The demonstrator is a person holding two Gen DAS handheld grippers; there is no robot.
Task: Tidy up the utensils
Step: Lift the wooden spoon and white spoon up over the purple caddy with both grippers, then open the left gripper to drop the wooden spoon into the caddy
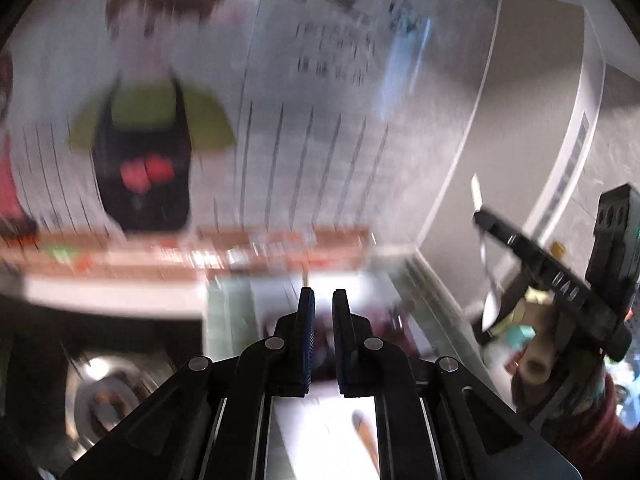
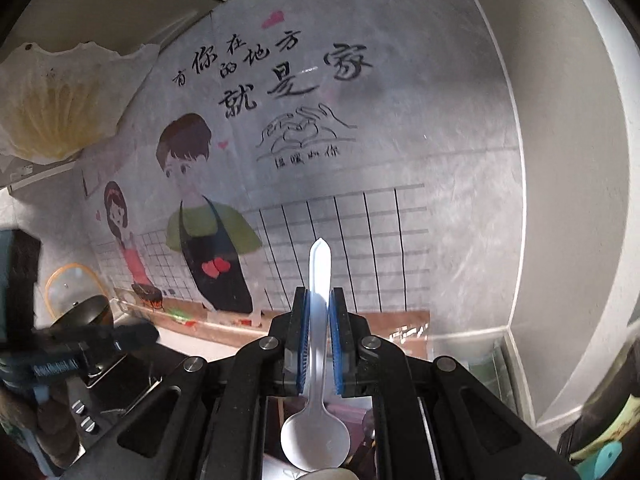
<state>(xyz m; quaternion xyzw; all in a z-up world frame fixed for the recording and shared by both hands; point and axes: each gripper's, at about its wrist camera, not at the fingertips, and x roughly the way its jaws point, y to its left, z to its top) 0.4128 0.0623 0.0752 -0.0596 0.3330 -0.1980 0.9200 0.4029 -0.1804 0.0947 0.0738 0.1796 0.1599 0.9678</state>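
Note:
My right gripper [image 2: 319, 294] is shut on a white plastic spoon [image 2: 318, 360], handle pointing up toward the wall, bowl hanging down toward the camera. In the left wrist view the right gripper [image 1: 486, 220] shows at the right edge with the spoon [image 1: 486, 272] in it, above a holder of utensils [image 1: 536, 364]. My left gripper [image 1: 323, 294] is held up in the air with its jaws a narrow gap apart and nothing between them. The left wrist view is blurred. The left gripper [image 2: 136, 334] shows blurred at the left of the right wrist view.
A wall sticker with cartoon figures and writing [image 2: 208, 216] covers the wall ahead. A stove with knobs [image 2: 86, 412] and a pan with a glass lid [image 2: 68, 288] are at lower left. A wooden-handled utensil [image 1: 366, 432] lies on a white sheet below my left gripper.

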